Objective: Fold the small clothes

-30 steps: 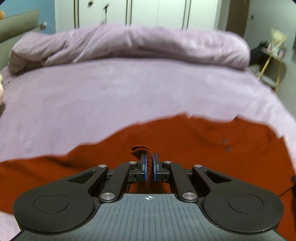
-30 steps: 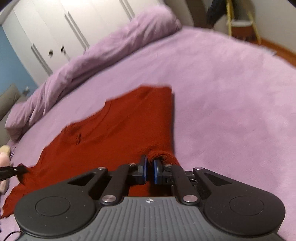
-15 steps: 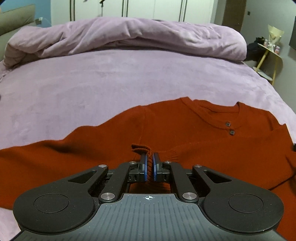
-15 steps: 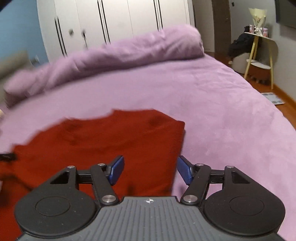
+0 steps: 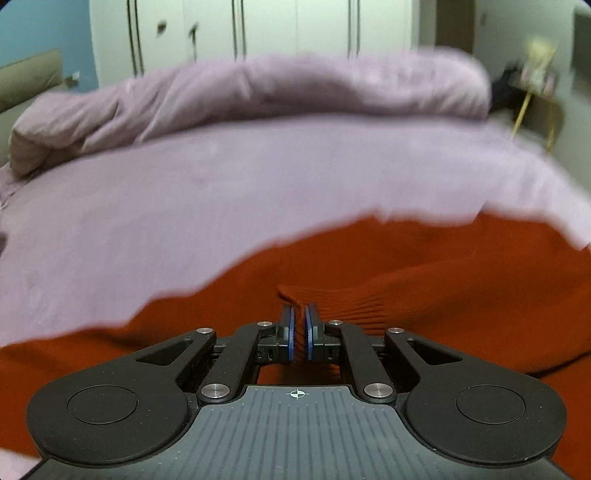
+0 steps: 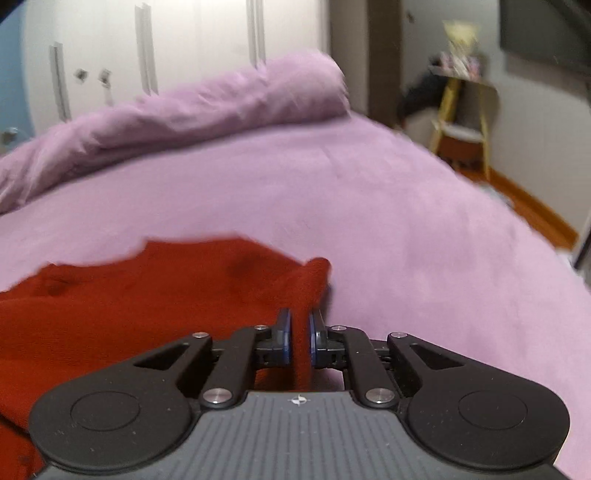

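A rust-red knit sweater [image 5: 424, 266] lies spread on the purple bed. My left gripper [image 5: 299, 321] is shut on the ribbed cuff of a sleeve [image 5: 354, 299] that lies folded across the sweater's body. In the right wrist view the sweater [image 6: 147, 295] fills the lower left, and my right gripper [image 6: 300, 325] is shut on a raised fold at the sweater's right edge [image 6: 314, 273]. Both views are blurred by motion.
The purple bedspread [image 5: 258, 177] stretches beyond the sweater, also in the right wrist view [image 6: 406, 221]. A rolled purple duvet [image 5: 258, 92] lies along the far side, with white wardrobe doors [image 5: 295, 26] behind. A yellow-legged side table [image 6: 465, 110] stands off the bed's right.
My right gripper opened half a second ago and is now shut on the sweater's right edge. My left gripper keeps its hold on the sleeve cuff and has carried it across the body.
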`<state>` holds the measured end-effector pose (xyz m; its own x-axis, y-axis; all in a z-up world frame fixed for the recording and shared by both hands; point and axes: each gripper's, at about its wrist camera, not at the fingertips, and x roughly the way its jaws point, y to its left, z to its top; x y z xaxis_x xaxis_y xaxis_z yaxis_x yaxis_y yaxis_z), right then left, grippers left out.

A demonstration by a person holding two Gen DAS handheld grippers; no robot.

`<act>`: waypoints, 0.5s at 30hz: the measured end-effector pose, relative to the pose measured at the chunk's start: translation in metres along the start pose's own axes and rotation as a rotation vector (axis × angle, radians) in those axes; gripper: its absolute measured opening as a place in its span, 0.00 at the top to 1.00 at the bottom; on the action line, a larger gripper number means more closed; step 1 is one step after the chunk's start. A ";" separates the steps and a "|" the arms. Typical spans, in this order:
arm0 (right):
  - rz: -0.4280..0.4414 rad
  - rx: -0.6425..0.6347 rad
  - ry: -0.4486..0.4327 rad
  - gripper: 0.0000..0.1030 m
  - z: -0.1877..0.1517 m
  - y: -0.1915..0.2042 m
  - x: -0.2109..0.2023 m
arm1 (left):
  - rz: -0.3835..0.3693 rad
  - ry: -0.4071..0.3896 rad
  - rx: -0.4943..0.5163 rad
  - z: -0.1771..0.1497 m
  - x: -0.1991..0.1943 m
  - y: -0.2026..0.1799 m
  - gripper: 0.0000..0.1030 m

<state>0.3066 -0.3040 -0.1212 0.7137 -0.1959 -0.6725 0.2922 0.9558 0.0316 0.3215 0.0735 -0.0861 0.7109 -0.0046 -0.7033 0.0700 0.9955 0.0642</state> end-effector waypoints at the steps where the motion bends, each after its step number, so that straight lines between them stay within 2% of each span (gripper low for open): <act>1: 0.001 0.007 -0.011 0.88 -0.001 -0.003 -0.003 | 0.029 0.020 0.000 -0.003 0.001 0.000 0.92; 4: 0.019 -0.008 -0.048 0.84 0.000 -0.001 -0.023 | 0.045 0.025 -0.022 -0.008 -0.010 0.005 0.89; 7: 0.116 -0.068 -0.082 0.84 -0.007 0.016 -0.045 | 0.010 -0.003 -0.054 -0.006 -0.023 0.001 0.80; 9: 0.204 -0.113 -0.057 0.84 -0.014 0.031 -0.049 | -0.040 0.000 -0.058 -0.004 -0.024 -0.009 0.67; 10: 0.220 -0.134 -0.030 0.84 -0.020 0.037 -0.046 | -0.048 0.011 -0.050 -0.003 -0.021 -0.016 0.65; 12: 0.203 -0.186 0.031 0.85 -0.029 0.044 -0.037 | -0.044 0.075 -0.019 -0.006 -0.007 -0.029 0.62; 14: 0.172 -0.231 0.003 0.86 -0.036 0.040 -0.038 | -0.025 0.123 -0.019 -0.010 0.007 -0.032 0.62; 15: 0.156 -0.251 -0.010 0.89 -0.038 0.037 -0.039 | -0.019 0.104 -0.031 -0.012 0.008 -0.031 0.61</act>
<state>0.2658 -0.2529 -0.1217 0.7441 -0.0431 -0.6667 0.0124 0.9986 -0.0508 0.3166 0.0437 -0.1016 0.6328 -0.0154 -0.7741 0.0604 0.9977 0.0295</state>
